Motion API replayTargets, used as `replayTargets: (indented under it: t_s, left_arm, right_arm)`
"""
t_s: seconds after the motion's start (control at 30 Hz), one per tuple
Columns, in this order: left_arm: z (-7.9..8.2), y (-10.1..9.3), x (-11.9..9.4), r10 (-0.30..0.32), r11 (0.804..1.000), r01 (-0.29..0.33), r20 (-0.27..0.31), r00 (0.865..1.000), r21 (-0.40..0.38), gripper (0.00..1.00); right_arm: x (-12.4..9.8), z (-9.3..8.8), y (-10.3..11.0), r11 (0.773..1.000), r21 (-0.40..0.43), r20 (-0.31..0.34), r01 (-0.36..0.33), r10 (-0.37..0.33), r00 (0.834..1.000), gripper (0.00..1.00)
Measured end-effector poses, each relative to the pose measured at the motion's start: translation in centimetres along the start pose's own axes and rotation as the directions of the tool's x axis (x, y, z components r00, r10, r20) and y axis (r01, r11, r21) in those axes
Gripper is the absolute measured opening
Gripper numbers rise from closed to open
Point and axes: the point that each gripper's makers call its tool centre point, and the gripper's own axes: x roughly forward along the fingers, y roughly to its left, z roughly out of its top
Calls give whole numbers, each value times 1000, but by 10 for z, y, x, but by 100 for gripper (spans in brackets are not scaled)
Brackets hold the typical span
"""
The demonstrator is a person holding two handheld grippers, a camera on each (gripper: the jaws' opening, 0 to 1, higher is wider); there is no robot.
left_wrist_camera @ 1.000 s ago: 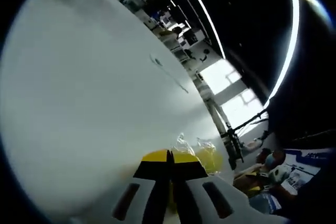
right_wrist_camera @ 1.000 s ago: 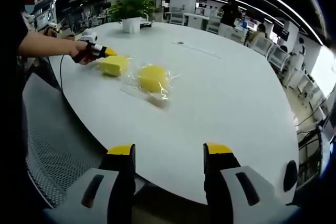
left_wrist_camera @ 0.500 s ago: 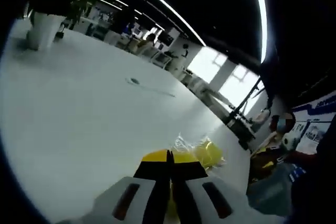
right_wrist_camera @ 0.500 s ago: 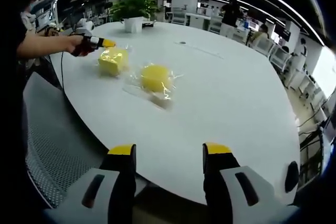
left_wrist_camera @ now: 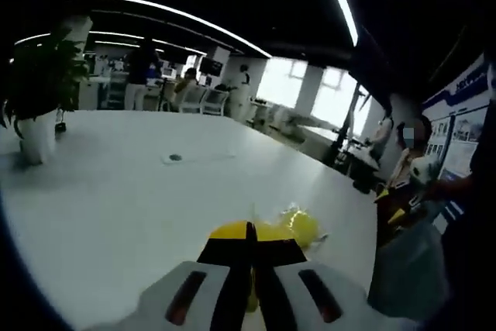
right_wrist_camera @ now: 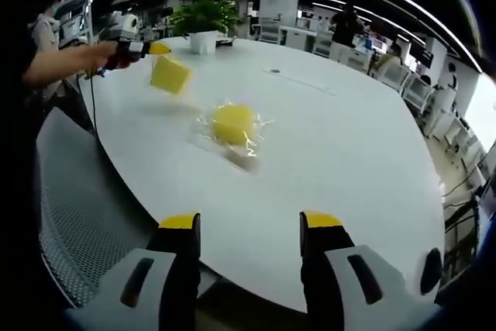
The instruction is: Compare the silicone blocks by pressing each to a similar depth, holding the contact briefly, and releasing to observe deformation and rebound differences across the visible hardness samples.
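A square yellow silicone block (right_wrist_camera: 170, 74) in clear wrap hangs tilted above the white table (right_wrist_camera: 341, 137), held at its top corner by my left gripper (right_wrist_camera: 158, 48), which is shut on it. In the left gripper view the shut left gripper (left_wrist_camera: 249, 239) covers most of that block (left_wrist_camera: 229, 230). A round yellow block (right_wrist_camera: 233, 123) in crinkled wrap lies on the table; it also lies just beyond the jaws as the round block (left_wrist_camera: 303, 226). My right gripper (right_wrist_camera: 249, 224) stands open over the table's near edge, holding nothing.
A potted plant (right_wrist_camera: 203, 16) stands at the table's far side, also seen as the plant (left_wrist_camera: 35, 91). A grey mesh chair (right_wrist_camera: 81, 215) sits at the near left edge. A cable port (right_wrist_camera: 273, 71) marks the tabletop. A person (left_wrist_camera: 411, 184) stands beside the table.
My left gripper has lifted the square block off the table and tilted upward. The round block and my right gripper have stayed put.
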Motion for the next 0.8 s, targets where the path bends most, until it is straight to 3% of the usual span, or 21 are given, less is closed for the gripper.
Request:
replayTargets:
  t_s: [0.13, 0.37, 0.57, 0.8]
  left_arm:
    - [13, -4, -3, 0, 1000, 0, 15, 1000, 24, 0]
    - [51, -27, -6, -40, 995, 34, 63, 997, 98, 0]
    - [87, -54, -5, -94, 984, 75, 119, 988, 160, 0]
    - [112, -85, -2, -164, 966, 127, 154, 974, 224, 0]
  right_arm:
    - [-2, 0, -3, 1000, -3, 9, 4, -4, 1000, 46]
    - [-4, 1, -2, 1000, -1, 24, 1, -1, 1000, 46]
    - [-4, 4, -1, 1000, -10, 32, -7, 7, 999, 46]
    - [-5, 7, -1, 1000, -18, 35, -11, 11, 999, 46]
